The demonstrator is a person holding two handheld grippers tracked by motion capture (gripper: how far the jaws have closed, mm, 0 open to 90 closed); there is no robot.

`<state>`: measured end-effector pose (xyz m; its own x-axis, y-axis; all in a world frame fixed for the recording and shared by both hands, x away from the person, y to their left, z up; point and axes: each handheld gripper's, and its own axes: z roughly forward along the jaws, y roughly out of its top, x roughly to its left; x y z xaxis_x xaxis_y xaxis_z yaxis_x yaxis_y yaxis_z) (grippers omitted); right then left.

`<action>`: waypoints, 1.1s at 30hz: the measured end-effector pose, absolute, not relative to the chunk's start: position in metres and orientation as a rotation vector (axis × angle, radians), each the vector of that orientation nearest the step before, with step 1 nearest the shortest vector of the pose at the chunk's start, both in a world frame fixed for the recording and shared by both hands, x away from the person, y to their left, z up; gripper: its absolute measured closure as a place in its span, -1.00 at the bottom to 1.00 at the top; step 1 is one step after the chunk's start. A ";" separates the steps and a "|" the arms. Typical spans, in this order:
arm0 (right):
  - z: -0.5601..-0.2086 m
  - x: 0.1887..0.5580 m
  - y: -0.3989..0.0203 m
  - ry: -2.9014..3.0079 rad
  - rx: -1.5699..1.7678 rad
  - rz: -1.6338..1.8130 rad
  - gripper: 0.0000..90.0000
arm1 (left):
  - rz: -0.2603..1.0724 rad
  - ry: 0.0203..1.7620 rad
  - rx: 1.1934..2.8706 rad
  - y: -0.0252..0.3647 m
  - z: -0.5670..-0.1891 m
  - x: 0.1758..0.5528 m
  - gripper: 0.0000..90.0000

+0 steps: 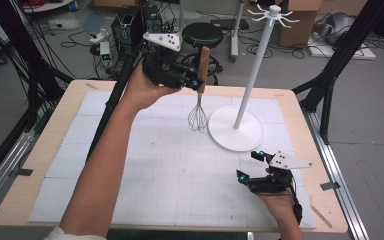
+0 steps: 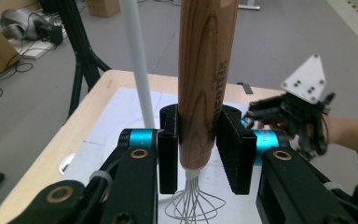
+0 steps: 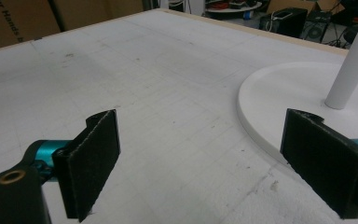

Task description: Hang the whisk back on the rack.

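Gripping the wooden handle of a whisk (image 1: 200,95), the left gripper (image 1: 192,77) is held above the far part of the table (image 1: 45,145), wire head hanging down clear of the surface.

Wood grain and printed lettering on the handle are made out in the left gripper view, where both pads are pressed against its lower end just above the wires; the high view gives the whisk's upright hang beside the white stand (image 1: 240,127). The stand's pole rises just beside the whisk, its hooks well above. The right gripper (image 1: 252,167) is rested near the stand's base, jaws spread wide with nothing between them.
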<state>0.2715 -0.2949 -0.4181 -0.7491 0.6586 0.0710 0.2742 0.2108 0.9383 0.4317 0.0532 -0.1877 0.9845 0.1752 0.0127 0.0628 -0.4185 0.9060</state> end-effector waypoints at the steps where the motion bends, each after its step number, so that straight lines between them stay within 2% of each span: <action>1: -0.418 0.271 -0.295 2.148 0.870 1.550 -0.75 | 0.128 0.167 1.996 0.051 -0.185 0.435 0.57; 33: -0.419 0.270 -0.297 2.141 0.888 1.548 -0.76 | 0.092 0.155 1.988 -0.012 -0.144 0.482 0.57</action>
